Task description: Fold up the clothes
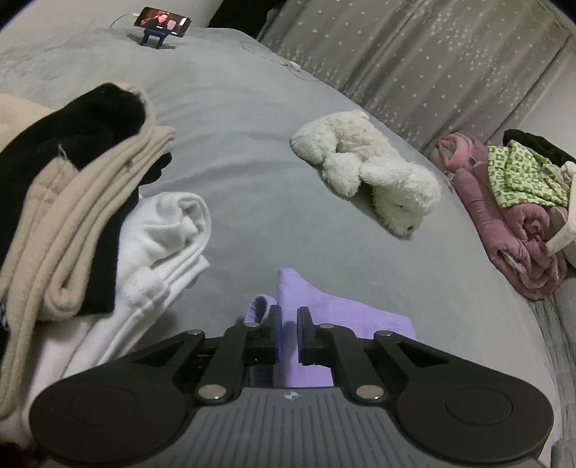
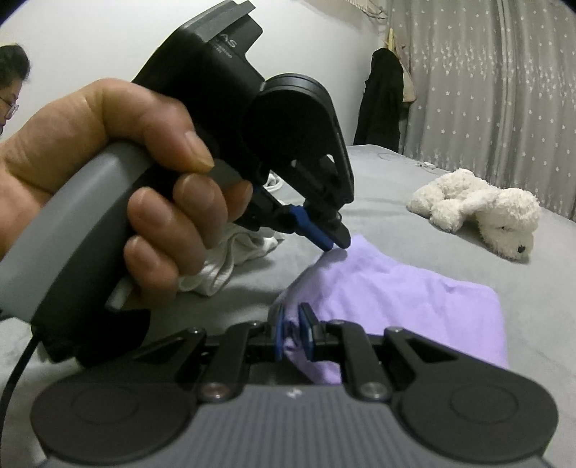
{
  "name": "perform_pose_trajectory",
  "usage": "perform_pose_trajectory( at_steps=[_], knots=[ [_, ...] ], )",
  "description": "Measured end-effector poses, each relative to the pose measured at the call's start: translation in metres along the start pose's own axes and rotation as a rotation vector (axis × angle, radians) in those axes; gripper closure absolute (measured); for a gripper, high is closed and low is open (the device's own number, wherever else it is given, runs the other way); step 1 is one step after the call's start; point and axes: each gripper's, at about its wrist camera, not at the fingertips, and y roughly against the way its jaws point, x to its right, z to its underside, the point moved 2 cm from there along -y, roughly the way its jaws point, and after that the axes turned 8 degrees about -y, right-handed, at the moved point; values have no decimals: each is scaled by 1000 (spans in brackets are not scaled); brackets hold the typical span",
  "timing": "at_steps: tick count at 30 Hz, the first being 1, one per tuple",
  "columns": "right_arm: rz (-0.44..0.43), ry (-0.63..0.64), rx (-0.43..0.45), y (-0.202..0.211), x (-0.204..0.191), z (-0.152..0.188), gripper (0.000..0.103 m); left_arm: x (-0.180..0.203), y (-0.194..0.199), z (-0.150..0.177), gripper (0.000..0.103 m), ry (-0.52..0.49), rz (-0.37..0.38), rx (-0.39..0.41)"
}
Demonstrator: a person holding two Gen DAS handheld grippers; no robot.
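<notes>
On the far left of the left wrist view a stack of folded clothes (image 1: pixel 72 216) sits on the grey bed (image 1: pixel 252 144), beige and black on top, a white piece (image 1: pixel 162 244) at its right edge. A phone (image 1: pixel 162 21) stands propped on a small blue stand at the upper left. Low in the middle, the left claw (image 1: pixel 288 320) shows a narrow gap between its blue pads, and the purple cloth (image 1: pixel 324 316) runs up through that gap; I cannot tell whether the pads press on it. To the right lies a white stuffed dog (image 1: pixel 367 169), and at the right edge a pile of pink bedding (image 1: pixel 522 234) with a green-patterned cloth (image 1: pixel 522 172) on it.

Over to the right wrist view: a hand (image 2: pixel 108 172) fills the left half, gripping the left claw's handle, its tips touching the far corner of the purple cloth. At bottom centre the right claw (image 2: pixel 293 331) is clamped on the near corner of that cloth, which lies spread flat toward the right.
</notes>
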Motion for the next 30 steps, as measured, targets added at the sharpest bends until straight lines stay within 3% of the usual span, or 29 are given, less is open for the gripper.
perform_pose_trajectory(
  at_steps=[9, 12, 17, 20, 24, 25, 27, 29, 30],
  knots=[
    [6, -16, -2, 0, 2, 0, 92, 9, -8, 4, 94, -71, -41, -24],
    [5, -35, 19, 2, 2, -2, 92, 11, -9, 5, 100, -96, -68, -22],
    [2, -26, 44, 6, 0, -4, 92, 4, 1, 2, 101, -69, -72, 27],
    [5, -1, 12, -1, -3, 1, 92, 0, 4, 1, 103, -64, -94, 41],
    [4, 5, -34, -8, -3, 4, 90, -6, -6, 6, 103, -65, -123, -19],
    [-2, -1, -36, -5, -2, 3, 88, -7, -5, 7, 103, -59, -121, -21],
    [-15, -14, -40, 0, 0, 1, 74, -6, 3, 4, 103, -43, -89, 6],
    [-26, -43, -29, 11, 6, -2, 54, -3, 11, 0, 103, -32, -67, 32],
    [-26, -61, -22, 18, 10, -4, 53, -2, 13, 0, 103, -32, -59, 37]
  ],
)
